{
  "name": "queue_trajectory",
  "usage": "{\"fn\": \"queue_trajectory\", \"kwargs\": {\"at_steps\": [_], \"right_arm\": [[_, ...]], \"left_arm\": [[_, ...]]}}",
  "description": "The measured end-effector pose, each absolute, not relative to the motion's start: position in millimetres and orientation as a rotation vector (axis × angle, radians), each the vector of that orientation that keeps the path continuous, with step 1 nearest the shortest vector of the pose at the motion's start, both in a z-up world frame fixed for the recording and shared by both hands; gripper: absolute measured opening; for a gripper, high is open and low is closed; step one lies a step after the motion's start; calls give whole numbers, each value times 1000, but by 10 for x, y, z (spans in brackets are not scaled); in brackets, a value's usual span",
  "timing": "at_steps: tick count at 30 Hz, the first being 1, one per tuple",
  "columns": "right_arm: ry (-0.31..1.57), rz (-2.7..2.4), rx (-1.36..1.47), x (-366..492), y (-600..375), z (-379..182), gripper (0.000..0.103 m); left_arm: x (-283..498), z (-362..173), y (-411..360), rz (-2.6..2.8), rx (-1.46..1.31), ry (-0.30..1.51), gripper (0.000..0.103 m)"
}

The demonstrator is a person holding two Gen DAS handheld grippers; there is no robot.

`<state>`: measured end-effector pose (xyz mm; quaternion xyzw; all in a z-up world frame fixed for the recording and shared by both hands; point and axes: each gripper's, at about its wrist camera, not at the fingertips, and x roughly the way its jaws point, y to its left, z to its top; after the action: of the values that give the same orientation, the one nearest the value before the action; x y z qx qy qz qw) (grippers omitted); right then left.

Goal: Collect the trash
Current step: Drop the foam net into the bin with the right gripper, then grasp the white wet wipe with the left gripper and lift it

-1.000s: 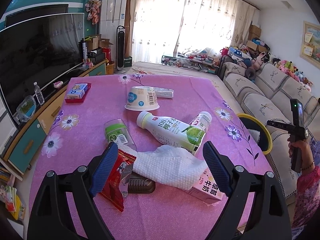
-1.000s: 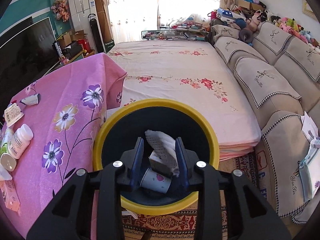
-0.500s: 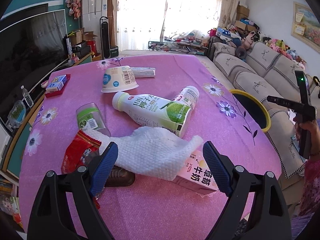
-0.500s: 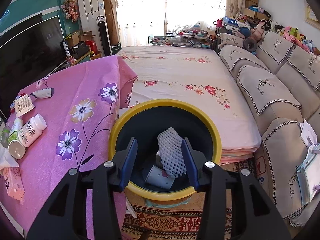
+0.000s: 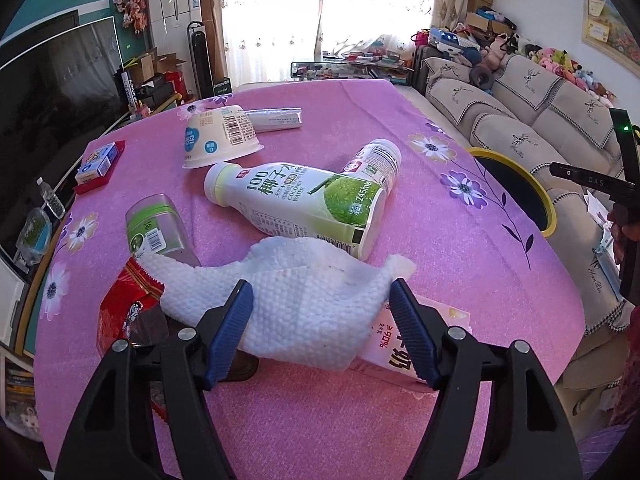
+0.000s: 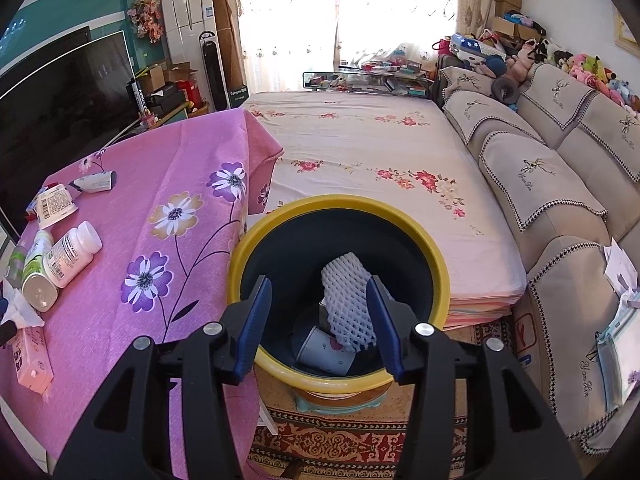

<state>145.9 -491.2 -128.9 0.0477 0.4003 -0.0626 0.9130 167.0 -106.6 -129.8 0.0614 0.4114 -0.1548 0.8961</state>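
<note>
Left wrist: tissue between tool pads.

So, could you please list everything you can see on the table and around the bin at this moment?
Wipe: 1, white, near table edge, draped over carton, between left jaws.
Carton: 1, pink, under wipe.
Snack wrapper: 1, red, left of wipe.
Coconut water bottle: 1, white and green, lying mid-table.
Pill bottle: 1, white, lying behind it.
Clear bottle: 1, green label, lying left.
Tub: 1, white, upside down, far side.
Tube: 1, silver, behind tub.
Small box: 1, blue, far left.
Bin: 1, yellow rim, beside table.
Foam net: 1, white, in bin.
Paper cup: 1, white, in bin.
Left gripper: closing, around wipe.
Right gripper: open, empty, over bin.
</note>
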Motion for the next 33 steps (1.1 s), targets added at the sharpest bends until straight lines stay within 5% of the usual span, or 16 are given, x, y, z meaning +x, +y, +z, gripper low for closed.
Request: {"fn": "queue_trajectory", "kwargs": {"at_steps": [12, 33], "right_arm": [[810, -119, 93, 1405, -4902, -1251, 48], [761, -175, 90, 1088, -5137, -1107, 48]], "left_arm": [[1709, -1214, -954, -288, 92, 834, 14], [1439, -310, -1520, -395, 162, 625, 13]]}}
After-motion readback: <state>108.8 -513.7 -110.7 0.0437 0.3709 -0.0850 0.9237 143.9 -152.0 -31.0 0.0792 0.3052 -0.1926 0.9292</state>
